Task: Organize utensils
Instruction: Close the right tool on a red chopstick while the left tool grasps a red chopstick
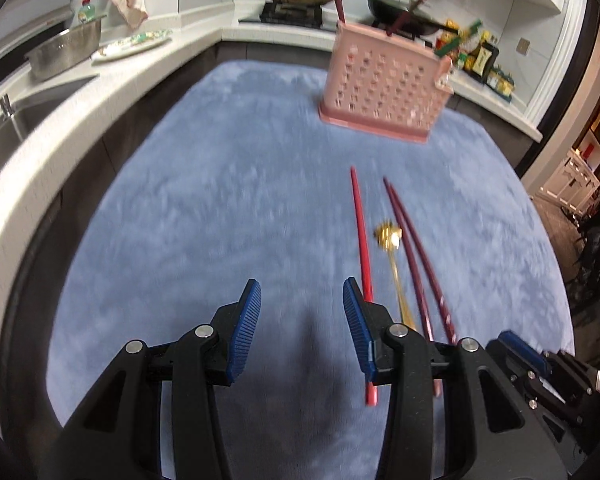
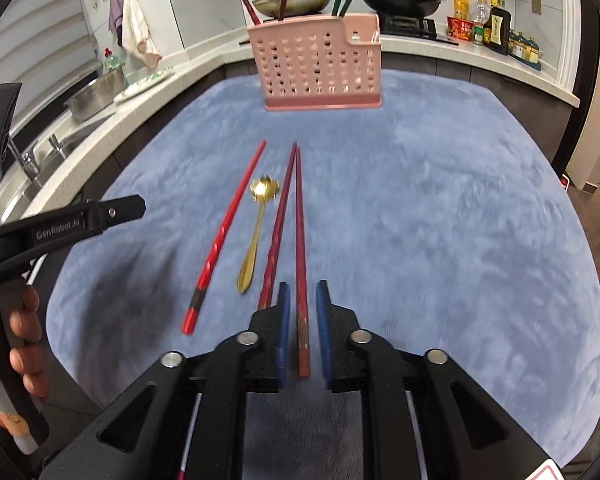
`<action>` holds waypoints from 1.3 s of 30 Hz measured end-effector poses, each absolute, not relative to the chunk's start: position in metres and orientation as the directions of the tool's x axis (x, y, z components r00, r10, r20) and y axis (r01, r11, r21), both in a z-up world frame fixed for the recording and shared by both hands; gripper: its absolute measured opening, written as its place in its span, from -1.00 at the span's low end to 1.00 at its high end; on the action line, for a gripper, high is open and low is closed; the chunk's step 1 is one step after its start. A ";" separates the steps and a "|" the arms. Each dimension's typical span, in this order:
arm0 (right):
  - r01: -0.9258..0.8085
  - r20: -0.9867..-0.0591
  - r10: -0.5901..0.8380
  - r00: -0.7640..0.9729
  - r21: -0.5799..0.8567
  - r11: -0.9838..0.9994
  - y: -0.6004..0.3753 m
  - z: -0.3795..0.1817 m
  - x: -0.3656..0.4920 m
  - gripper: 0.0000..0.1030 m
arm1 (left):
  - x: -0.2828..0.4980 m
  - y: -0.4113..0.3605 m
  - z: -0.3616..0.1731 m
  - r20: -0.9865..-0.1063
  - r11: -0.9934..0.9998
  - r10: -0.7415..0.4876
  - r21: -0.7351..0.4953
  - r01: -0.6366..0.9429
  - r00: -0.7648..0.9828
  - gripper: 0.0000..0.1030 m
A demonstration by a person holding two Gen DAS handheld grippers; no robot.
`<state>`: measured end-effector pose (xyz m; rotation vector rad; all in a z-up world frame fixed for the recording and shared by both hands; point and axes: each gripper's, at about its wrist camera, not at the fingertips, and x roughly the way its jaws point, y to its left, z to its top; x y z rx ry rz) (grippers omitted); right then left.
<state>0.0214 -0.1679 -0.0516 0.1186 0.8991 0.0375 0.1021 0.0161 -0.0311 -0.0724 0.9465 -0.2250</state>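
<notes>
Blue cloth edge beyond holder

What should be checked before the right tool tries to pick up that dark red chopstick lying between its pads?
1. Right tool straddles the dark red chopstick: ok, the thick end lies between the blue pads.
2. Pads closed on it: not ok, gaps show on both sides.
3. Neighbouring chopstick out of the way: cannot tell, its thick end runs under the left pad.
4. Gold spoon and bright red chopstick clear of the grasp: ok, both lie off to the left.
5. Pink holder upright and ready: ok, it stands at the far end of the blue mat.
6. Left tool out of the way: ok, open and empty.
</notes>
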 end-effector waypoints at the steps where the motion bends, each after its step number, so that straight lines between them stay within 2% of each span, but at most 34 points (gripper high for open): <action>1: 0.020 -0.779 0.079 0.622 0.117 0.993 -0.167 -0.054 0.019 -0.49 | 0.100 0.015 -0.034 -0.801 0.974 -0.224 -0.158 0.164 0.555 -0.21; 10: 0.043 -0.804 0.077 0.590 0.126 0.991 -0.168 -0.075 0.014 -0.47 | 0.080 0.005 -0.059 -0.829 0.969 -0.236 -0.160 0.190 0.507 -0.04; 17: 0.041 -0.818 0.086 0.569 0.133 0.990 -0.167 -0.087 0.017 -0.47 | 0.072 -0.003 -0.066 -0.836 0.961 -0.260 -0.174 0.216 0.483 -0.03; 20: 0.043 -0.818 0.081 0.569 0.128 0.991 -0.167 -0.090 0.017 -0.56 | 0.070 -0.008 -0.068 -0.839 0.958 -0.265 -0.172 0.230 0.476 -0.01; 23: 0.049 -0.819 0.077 0.568 0.127 0.991 -0.169 -0.091 0.017 -0.82 | 0.069 -0.011 -0.070 -0.841 0.955 -0.271 -0.175 0.238 0.468 0.01; 24: 0.051 -0.819 0.079 0.568 0.131 0.990 -0.169 -0.091 0.017 -0.84 | 0.069 -0.012 -0.071 -0.842 0.955 -0.271 -0.175 0.240 0.467 0.01; 36: 0.059 -0.818 0.086 0.569 0.145 0.988 -0.172 -0.091 0.015 -0.85 | 0.072 -0.020 -0.078 -0.850 0.958 -0.256 -0.158 0.241 0.460 -0.01; 39: 0.060 -0.818 0.087 0.568 0.147 0.987 -0.173 -0.091 0.016 -0.85 | 0.072 -0.021 -0.080 -0.851 0.959 -0.248 -0.147 0.243 0.463 -0.07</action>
